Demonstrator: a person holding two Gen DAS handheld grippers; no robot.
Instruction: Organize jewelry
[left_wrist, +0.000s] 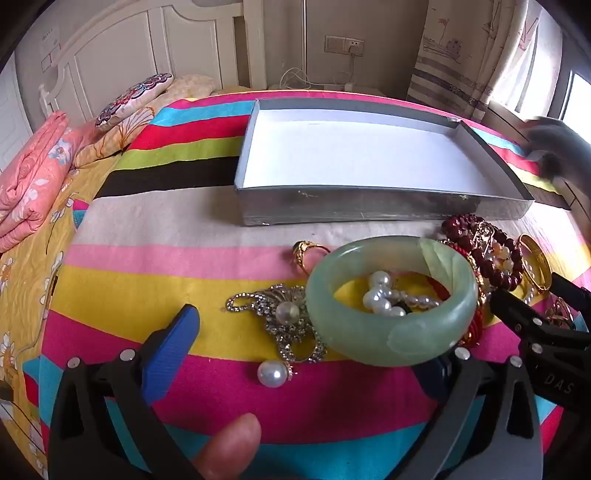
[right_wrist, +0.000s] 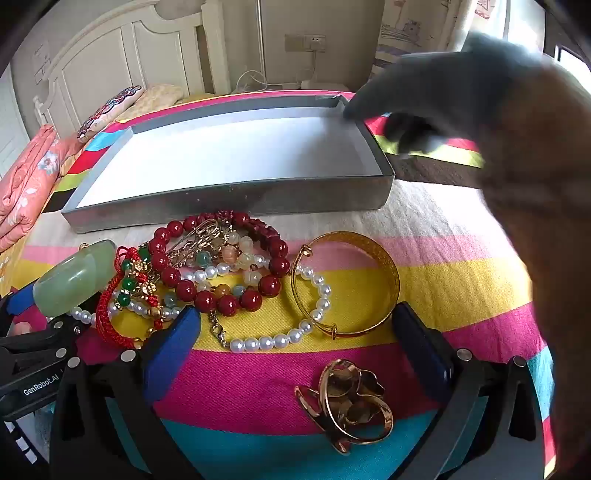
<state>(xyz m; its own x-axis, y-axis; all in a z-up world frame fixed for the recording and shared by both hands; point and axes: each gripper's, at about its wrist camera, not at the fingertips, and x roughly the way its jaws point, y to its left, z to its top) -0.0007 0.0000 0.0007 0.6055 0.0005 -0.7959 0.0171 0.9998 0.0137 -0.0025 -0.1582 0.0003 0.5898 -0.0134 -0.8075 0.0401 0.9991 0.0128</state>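
The green bangle looks hard, smooth, slippery and breakable, so the left claw, spread wide around it and pinching nothing, should squeeze across its rim.

A shallow grey cardboard tray with a white floor lies empty on the striped cloth. Just in front of it the jewellery is heaped: a pale green jade bangle tilted over a white pearl strand, a dark red bead bracelet, a red cord bracelet, and a gold cuff bangle on its side. A rhinestone brooch (pearl-centred) lies left of the jade, a loose pearl nearer, possibly an earring. A gold flower ornament lies apart.
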